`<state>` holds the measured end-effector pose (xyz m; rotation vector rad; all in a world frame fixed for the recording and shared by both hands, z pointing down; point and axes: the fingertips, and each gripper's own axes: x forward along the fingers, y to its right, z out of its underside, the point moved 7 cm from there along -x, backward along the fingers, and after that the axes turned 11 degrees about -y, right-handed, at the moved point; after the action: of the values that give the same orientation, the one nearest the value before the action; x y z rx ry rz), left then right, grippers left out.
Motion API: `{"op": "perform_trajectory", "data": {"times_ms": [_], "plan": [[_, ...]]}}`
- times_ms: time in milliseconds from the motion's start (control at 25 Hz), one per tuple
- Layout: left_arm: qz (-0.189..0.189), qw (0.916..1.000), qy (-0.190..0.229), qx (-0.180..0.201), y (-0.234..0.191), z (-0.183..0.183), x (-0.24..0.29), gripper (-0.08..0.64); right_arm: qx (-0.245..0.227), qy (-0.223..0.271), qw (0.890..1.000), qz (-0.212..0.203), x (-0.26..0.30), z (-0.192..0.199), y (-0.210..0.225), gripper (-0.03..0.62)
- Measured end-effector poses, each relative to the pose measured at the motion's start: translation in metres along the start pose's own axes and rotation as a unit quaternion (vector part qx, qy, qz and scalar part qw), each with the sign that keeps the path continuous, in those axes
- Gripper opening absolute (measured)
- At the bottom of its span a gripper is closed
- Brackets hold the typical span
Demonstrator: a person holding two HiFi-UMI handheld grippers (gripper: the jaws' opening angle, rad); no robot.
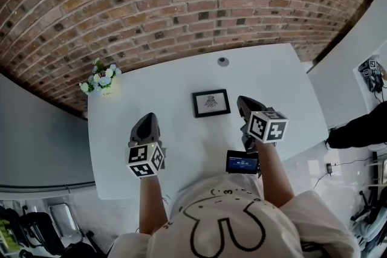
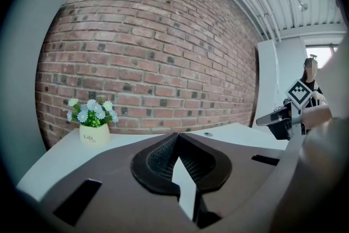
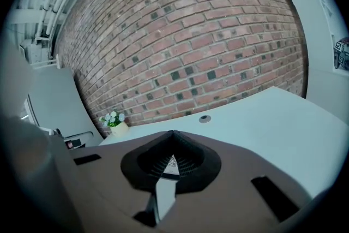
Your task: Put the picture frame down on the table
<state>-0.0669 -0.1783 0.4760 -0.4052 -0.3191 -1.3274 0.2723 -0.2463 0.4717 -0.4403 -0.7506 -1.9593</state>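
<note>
The black picture frame [image 1: 210, 103] lies flat on the white table [image 1: 278, 81], at its middle, with a small drawing facing up. My left gripper [image 1: 147, 118] hovers to the frame's left and nearer the front edge, jaws shut on nothing. My right gripper [image 1: 243, 101] is just right of the frame, a small gap apart, also shut and empty. In the left gripper view the fingertips [image 2: 175, 137] meet over bare table. In the right gripper view a sliver of the frame's drawing [image 3: 171, 161] shows through the slit under the joined tips [image 3: 172, 133].
A small pot of flowers [image 1: 100, 80] stands at the table's back left corner, close to the brick wall [image 1: 181, 3]. A round grommet [image 1: 223, 61] sits at the back middle. A person [image 1: 358, 129] stands beyond the table's right edge.
</note>
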Motion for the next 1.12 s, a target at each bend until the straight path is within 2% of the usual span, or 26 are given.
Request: {"op": "perform_trajectory", "data": {"times_ms": [200,360,560,680,840,1120], "plan": [[0.004,0.9996,0.025,0.013,0.004,-0.016,-0.012,0.009,-0.009,0.032,0.999,-0.008,-0.022,-0.010,-0.011,0.017],[0.005,0.9986,0.049,0.020,0.008,-0.027,-0.019,0.009,-0.036,0.056,0.998,-0.015,-0.036,-0.019,-0.021,0.017],[0.003,0.9963,0.080,0.032,0.014,-0.043,-0.027,0.009,-0.085,0.100,0.991,0.014,-0.055,-0.034,-0.031,0.017],[0.006,0.9947,0.094,0.042,0.016,-0.051,-0.031,0.009,-0.113,0.134,0.984,0.014,-0.066,-0.041,-0.039,0.017],[0.013,0.9912,0.119,0.057,0.018,-0.064,-0.037,0.009,-0.163,0.180,0.970,0.012,-0.075,-0.049,-0.050,0.017],[0.023,0.9816,0.165,0.093,0.027,-0.078,-0.048,0.009,-0.199,0.231,0.952,0.003,-0.083,-0.051,-0.061,0.017]]}}
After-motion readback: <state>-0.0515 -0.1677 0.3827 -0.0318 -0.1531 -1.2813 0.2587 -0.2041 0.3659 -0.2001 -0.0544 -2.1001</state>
